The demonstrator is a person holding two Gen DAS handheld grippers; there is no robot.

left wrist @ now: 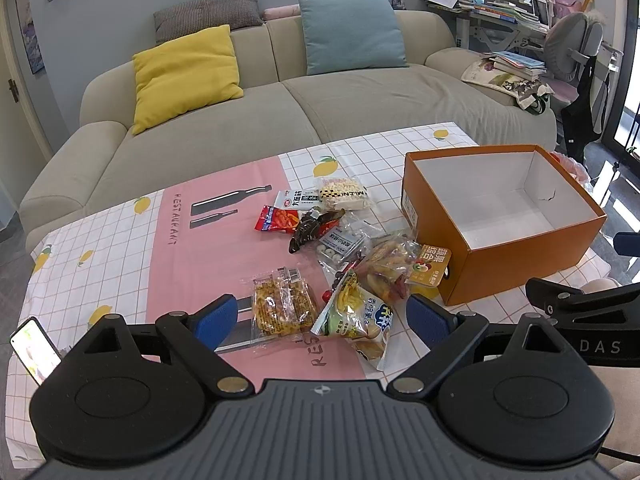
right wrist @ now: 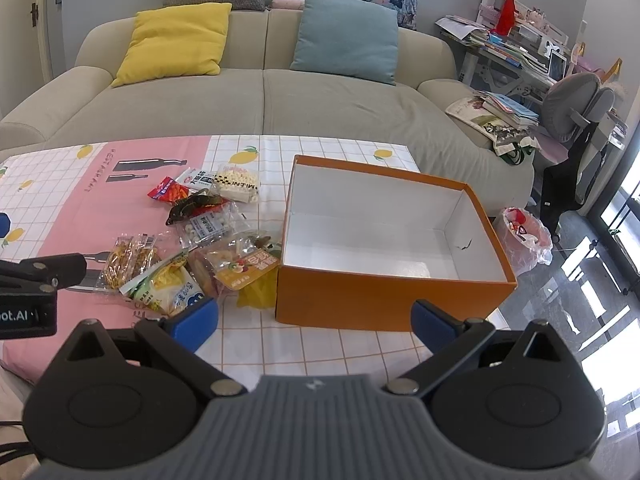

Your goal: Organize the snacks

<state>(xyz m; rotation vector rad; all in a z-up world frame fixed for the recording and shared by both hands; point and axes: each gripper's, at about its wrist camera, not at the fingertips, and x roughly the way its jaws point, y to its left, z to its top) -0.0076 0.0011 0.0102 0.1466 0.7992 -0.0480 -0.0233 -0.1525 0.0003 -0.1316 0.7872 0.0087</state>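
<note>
Left claw (left wrist: 320,320), released, is hovering nearest the snack pile (left wrist: 332,252), just ahead of it; right claw (right wrist: 316,320), also released, is facing the empty orange box (right wrist: 384,300).

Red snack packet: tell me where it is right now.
The red snack packet lies on the pink part of the tablecloth, at the pile's far left edge, beside the dark brown packet.

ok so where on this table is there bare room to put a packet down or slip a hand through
The orange box is empty inside. The pink cloth panel left of the snack pile is bare, as is the checked strip in front of the box. It is crowded where the dried-fruit bag presses against the box's left wall. Both grippers, left and right, are open.
</note>
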